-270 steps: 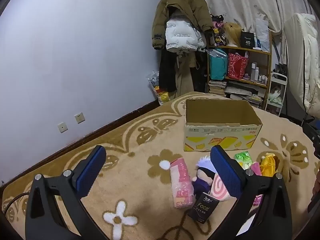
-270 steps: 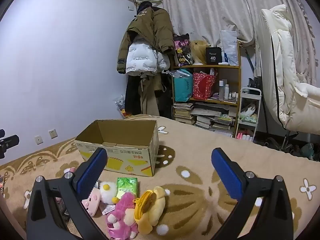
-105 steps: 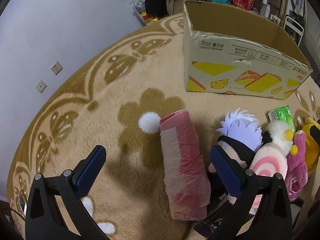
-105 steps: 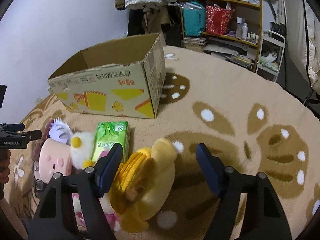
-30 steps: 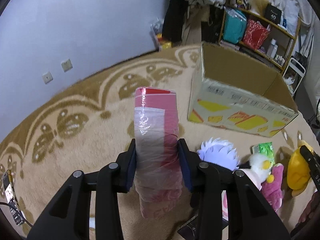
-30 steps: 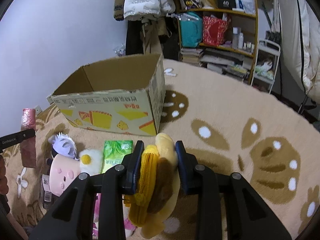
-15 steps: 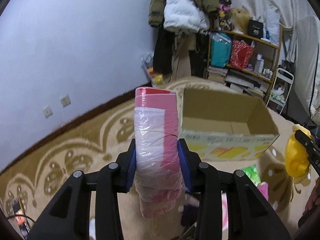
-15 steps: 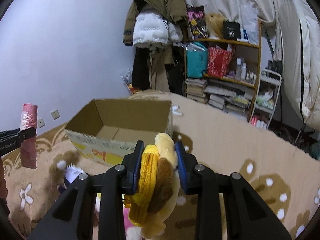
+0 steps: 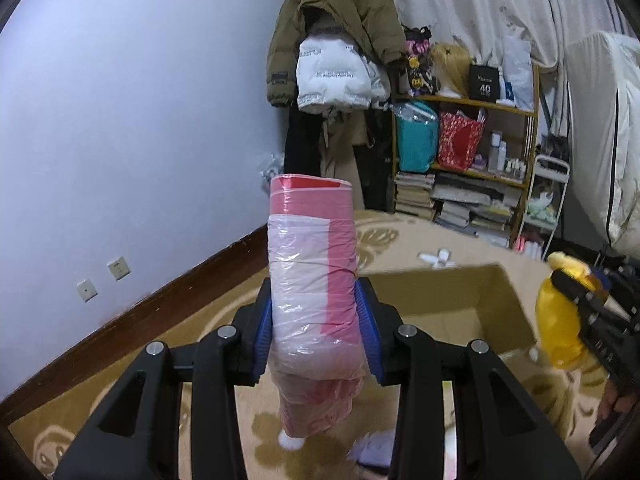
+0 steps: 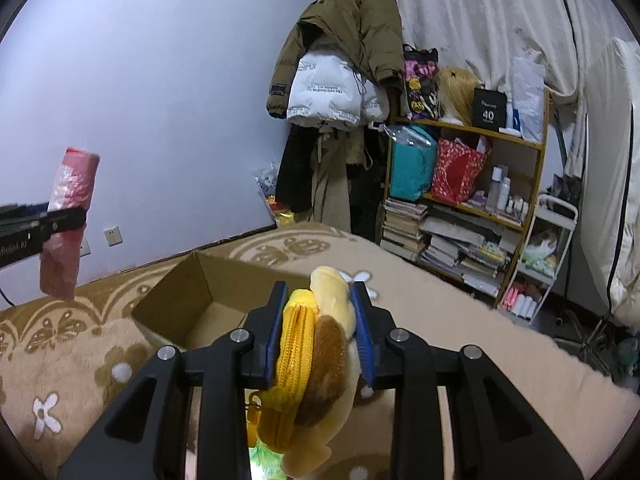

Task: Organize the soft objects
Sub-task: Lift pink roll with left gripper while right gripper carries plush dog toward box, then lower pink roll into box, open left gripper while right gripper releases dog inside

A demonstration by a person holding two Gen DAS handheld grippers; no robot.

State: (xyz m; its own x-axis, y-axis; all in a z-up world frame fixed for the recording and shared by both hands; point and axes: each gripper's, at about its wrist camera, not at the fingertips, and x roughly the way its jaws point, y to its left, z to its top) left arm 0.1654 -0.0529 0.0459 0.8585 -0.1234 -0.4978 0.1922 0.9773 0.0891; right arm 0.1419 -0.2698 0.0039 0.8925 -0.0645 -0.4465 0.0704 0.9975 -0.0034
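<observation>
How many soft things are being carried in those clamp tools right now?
2. A pink plastic-wrapped roll in the left gripper, and a yellow plush in the right gripper, both above the open cardboard box. Others below may be hidden.

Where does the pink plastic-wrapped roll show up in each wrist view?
Left wrist: pink roll at centre, upright, clamped in the left gripper.
Right wrist: pink roll at the far left edge, held off the floor.
Shared landmark: open cardboard box on the rug.

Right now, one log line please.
left gripper: pink plastic-wrapped roll | right gripper: yellow plush | both raised near cardboard box
</observation>
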